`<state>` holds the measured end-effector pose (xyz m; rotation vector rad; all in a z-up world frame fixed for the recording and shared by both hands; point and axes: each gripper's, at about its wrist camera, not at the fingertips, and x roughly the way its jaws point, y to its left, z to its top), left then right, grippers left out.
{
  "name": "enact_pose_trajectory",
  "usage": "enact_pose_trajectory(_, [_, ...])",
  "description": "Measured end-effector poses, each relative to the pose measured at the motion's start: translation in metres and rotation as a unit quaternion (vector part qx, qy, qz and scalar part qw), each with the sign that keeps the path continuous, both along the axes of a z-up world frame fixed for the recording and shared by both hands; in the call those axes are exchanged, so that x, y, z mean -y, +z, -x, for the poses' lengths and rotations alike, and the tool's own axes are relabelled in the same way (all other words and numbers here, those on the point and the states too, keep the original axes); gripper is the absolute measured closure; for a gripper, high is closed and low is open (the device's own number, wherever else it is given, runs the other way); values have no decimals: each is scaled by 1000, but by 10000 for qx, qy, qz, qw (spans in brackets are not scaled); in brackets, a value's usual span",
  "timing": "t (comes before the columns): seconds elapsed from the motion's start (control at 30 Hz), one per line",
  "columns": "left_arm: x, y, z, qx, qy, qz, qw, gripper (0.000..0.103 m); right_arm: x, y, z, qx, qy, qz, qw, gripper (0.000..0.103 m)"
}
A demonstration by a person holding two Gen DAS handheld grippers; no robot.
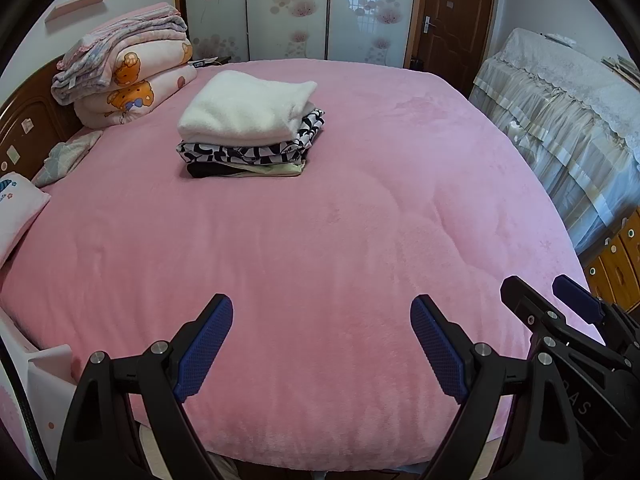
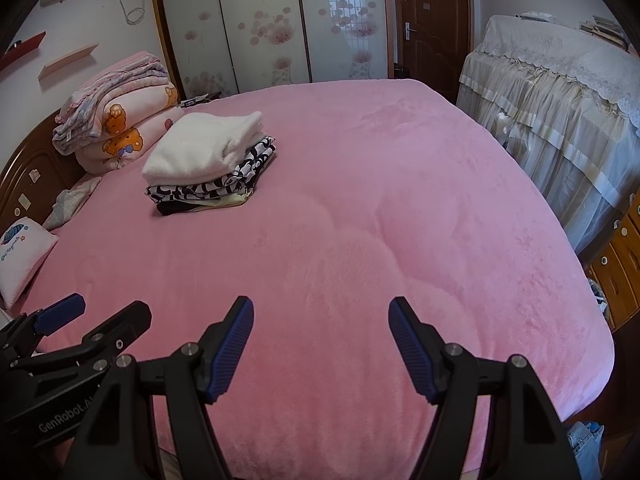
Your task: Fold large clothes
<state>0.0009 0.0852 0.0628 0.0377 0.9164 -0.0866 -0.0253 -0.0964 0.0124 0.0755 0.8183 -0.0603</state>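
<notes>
Both tongs idle at the bottom of frame, side by side: left gripper (image 1: 322, 344) wide open, nothing held; right gripper (image 2: 321, 346) the same. Probably between garments. Ahead, the pink blanket (image 1: 320, 220) lies bare and flat, plenty of working room out to its rounded edges. Folded clothes stack (image 1: 250, 132) sits upper left, white piece on top, parked clear. Bedding pile (image 1: 128, 68) behind it by the headboard.

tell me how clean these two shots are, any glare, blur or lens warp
Left wrist view: sharp, soft even light, no blur; fisheye bows the pink bed and leaves dark corners; glare on the glossy wardrobe doors reflecting a window. Right wrist view: same warp and vignette, the folded pile crisp, window reflection on the wardrobe doors.
</notes>
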Motion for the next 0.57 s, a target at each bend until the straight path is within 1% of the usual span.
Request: enact_pose_trajectory(0.57, [-3,-6,0,-134,8,14,9999,13,-2,-6,1,-32,-44,48,10000,33])
